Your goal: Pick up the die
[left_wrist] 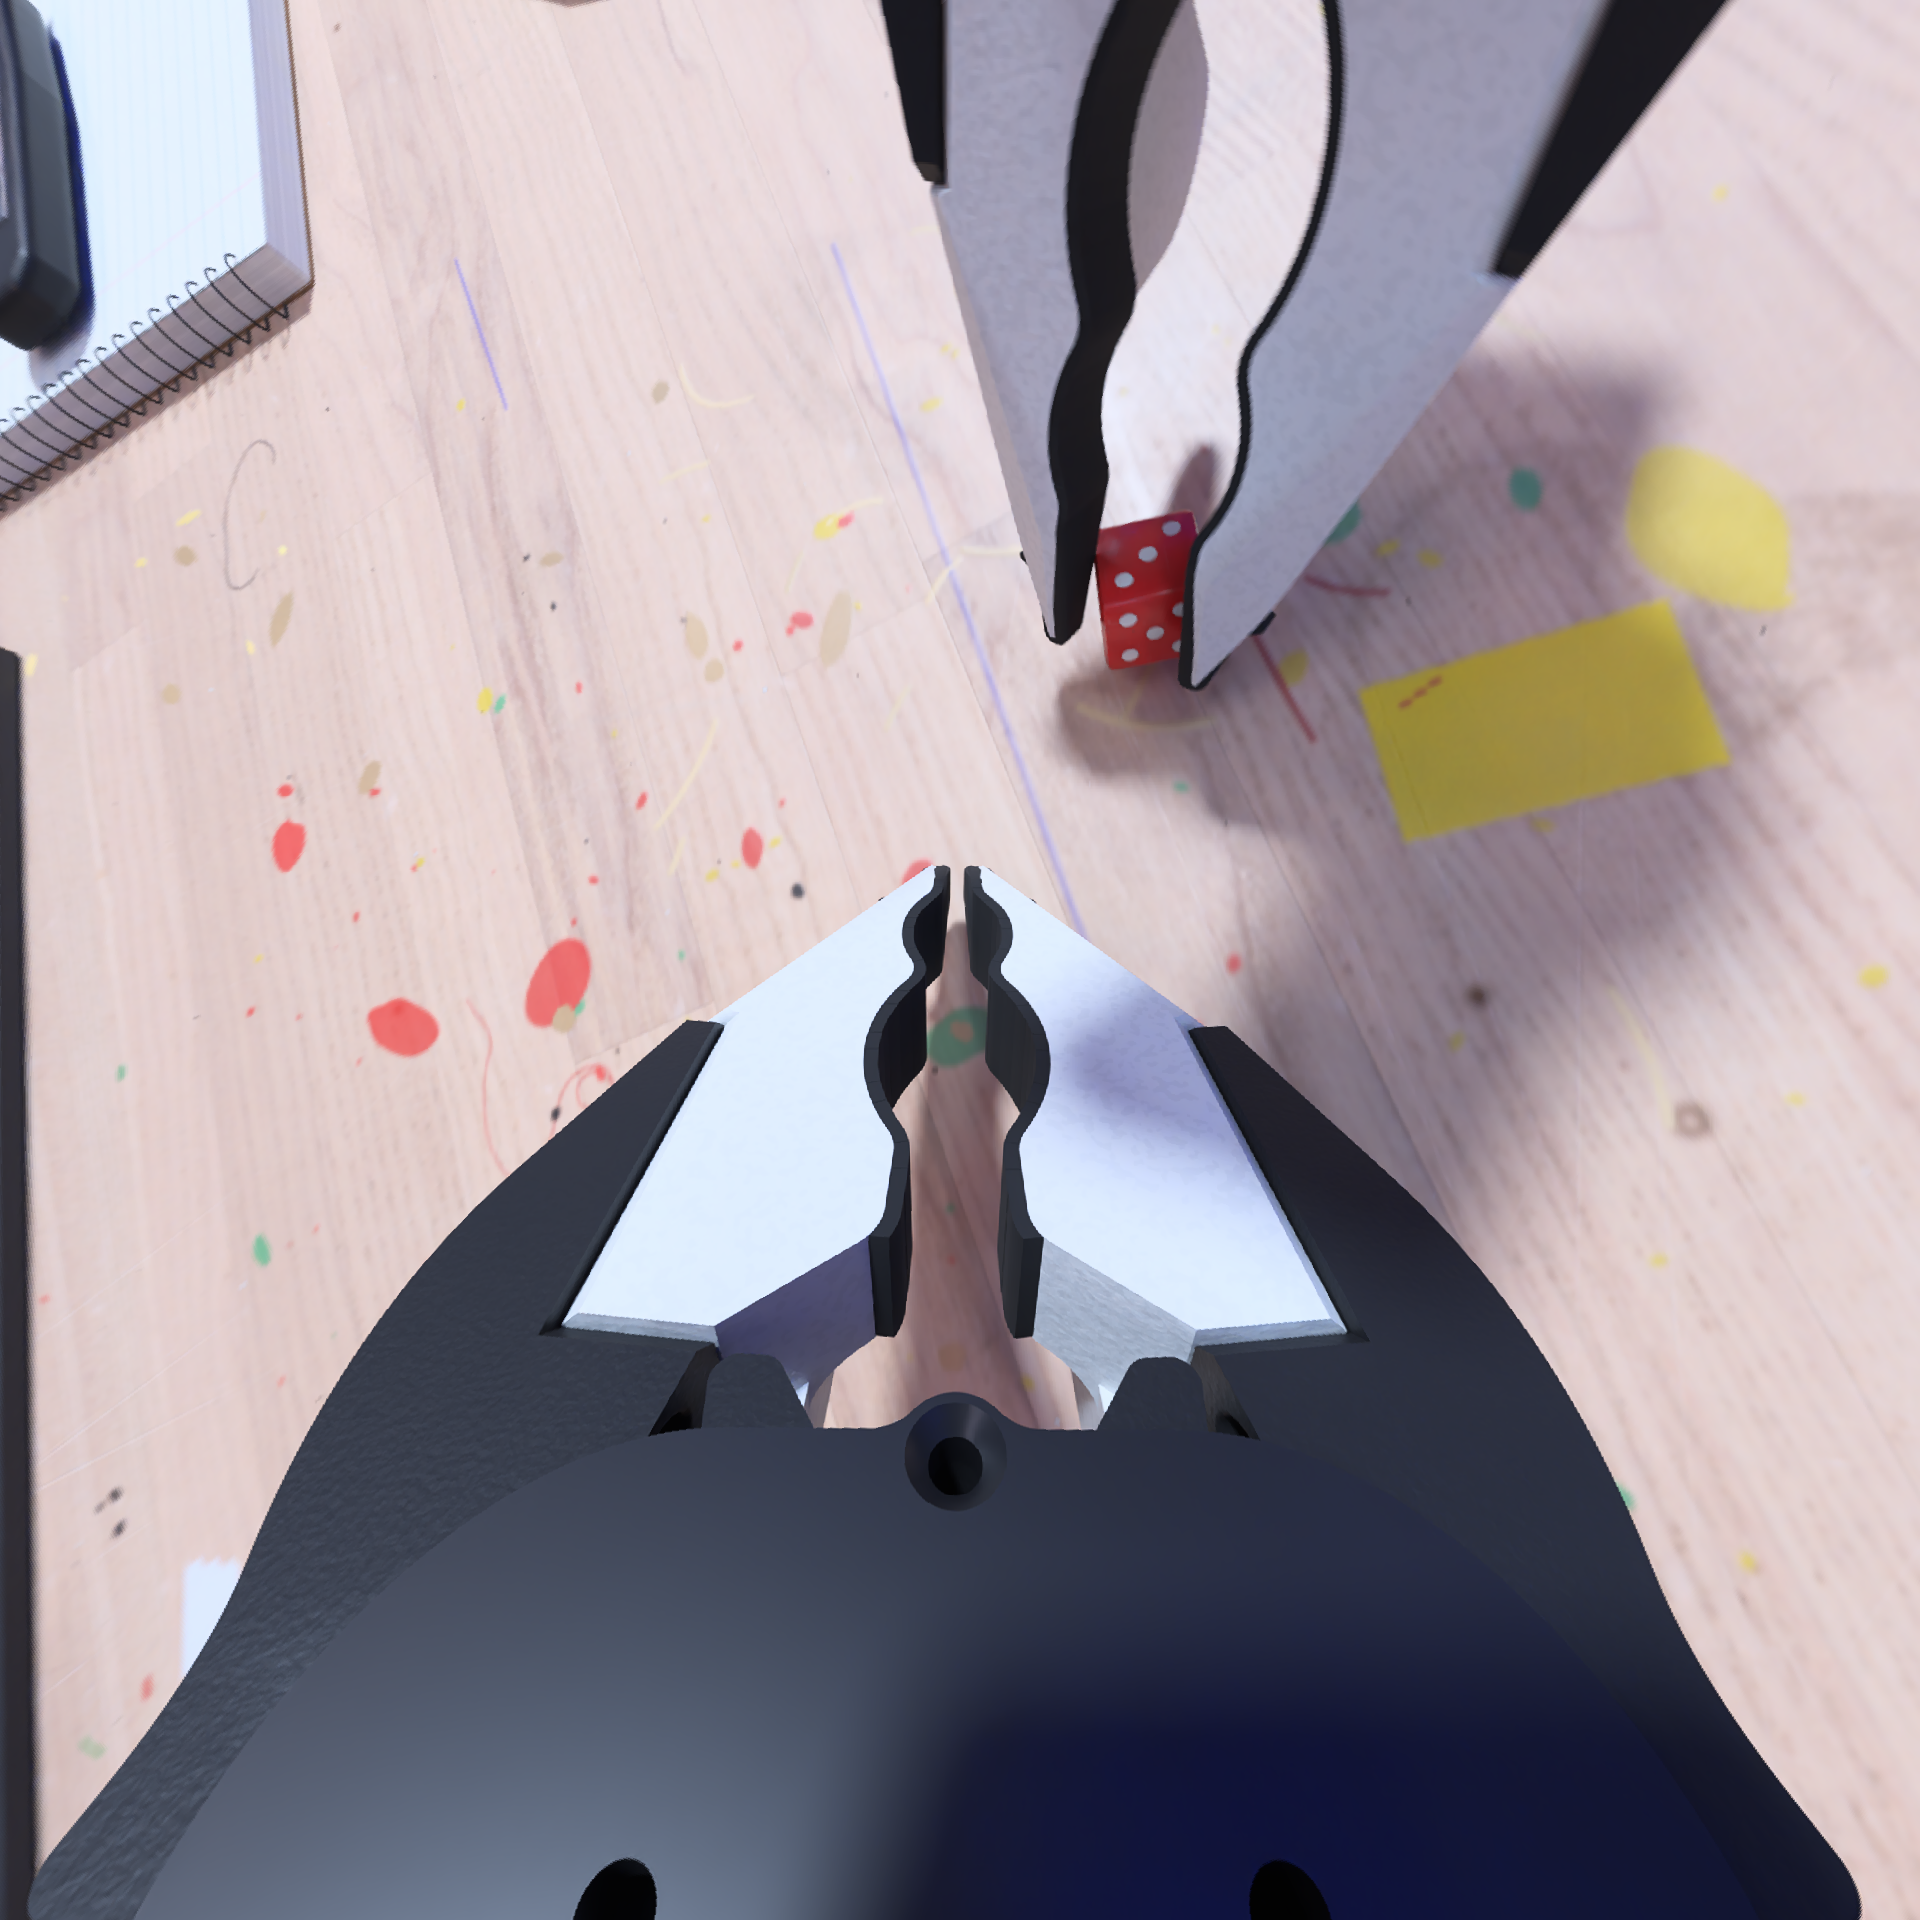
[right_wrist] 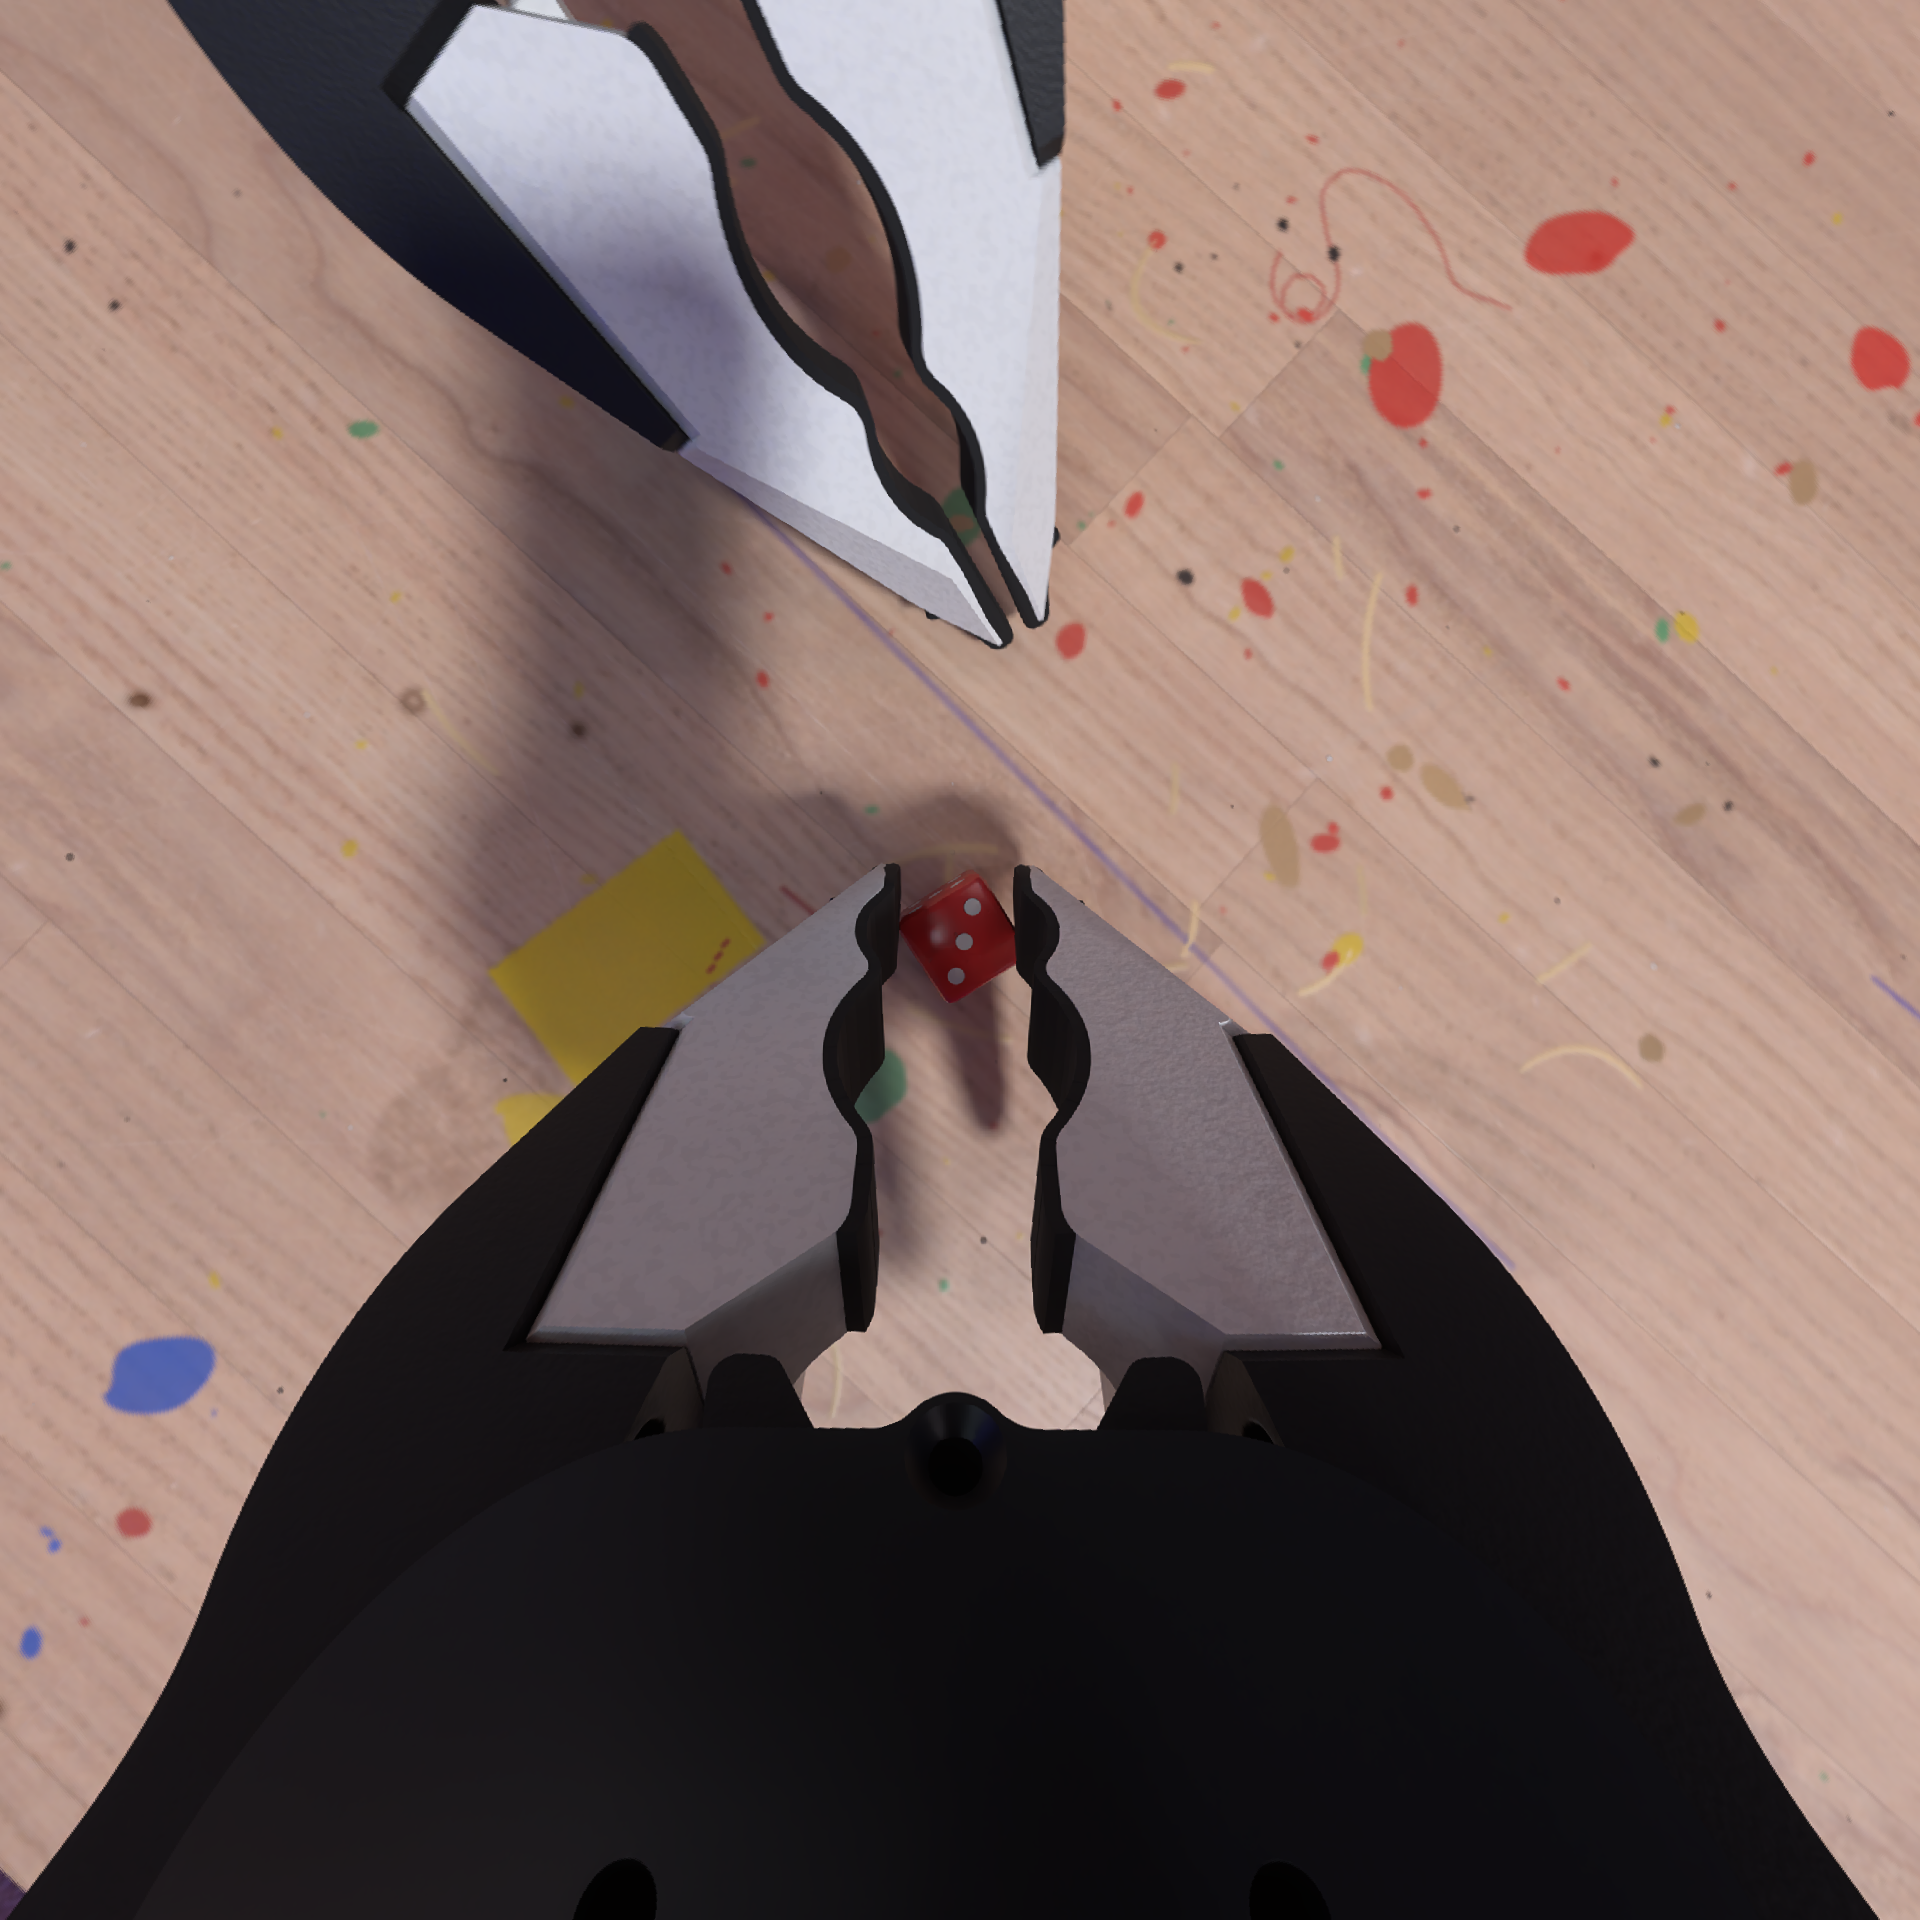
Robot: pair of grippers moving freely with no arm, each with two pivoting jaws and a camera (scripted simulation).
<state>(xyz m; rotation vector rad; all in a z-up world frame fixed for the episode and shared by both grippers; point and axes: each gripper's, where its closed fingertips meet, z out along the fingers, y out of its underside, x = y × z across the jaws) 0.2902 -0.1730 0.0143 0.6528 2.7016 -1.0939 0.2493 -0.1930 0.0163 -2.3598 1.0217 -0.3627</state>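
A small red die [right_wrist: 958,935] with white pips sits on the paint-spattered wooden table [right_wrist: 1455,935], between my right gripper's fingertips. My right gripper [right_wrist: 956,883] is closed on the die, both pads touching its sides. In the left wrist view the die [left_wrist: 1141,592] shows pinched between the right gripper's [left_wrist: 1127,660] white fingers, at table level. My left gripper [left_wrist: 956,873] is shut and empty, hovering a short way in front of the die. It also shows in the right wrist view [right_wrist: 1013,623], pointing toward the die.
A yellow sticky note [left_wrist: 1538,717] lies flat just beside the die, also in the right wrist view [right_wrist: 623,956]. A spiral notebook [left_wrist: 156,208] with a dark object [left_wrist: 36,208] on it lies at the far left. A dark edge [left_wrist: 8,1039] runs along the left.
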